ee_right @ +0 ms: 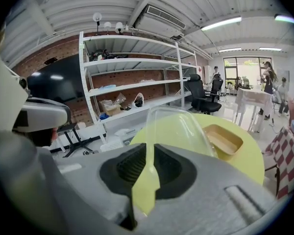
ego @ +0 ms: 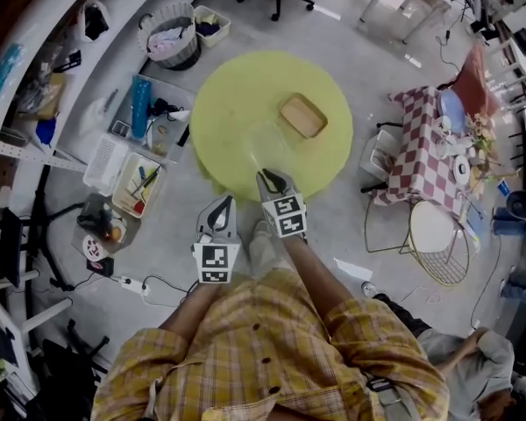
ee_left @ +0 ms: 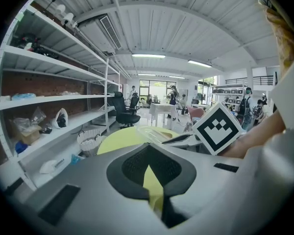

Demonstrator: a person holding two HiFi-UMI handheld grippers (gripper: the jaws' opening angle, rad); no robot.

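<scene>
Pinching the lid (ego: 265, 144) by its near edge, the right gripper (ego: 268, 177) holds it over the counter (ego: 232, 103). The tray (ego: 302, 116) lies just beyond, slightly right. The left gripper (ego: 224, 202) sits farther back, fingers together, empty.

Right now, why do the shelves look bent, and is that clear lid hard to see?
Both gripper views are wide-angle: the shelves bow and the corners go black. In the right gripper view the clear lid in the right tool is sharp, tinted by the yellow table. In the head view it nearly vanishes against the table; light is even, shadows soft.
</scene>
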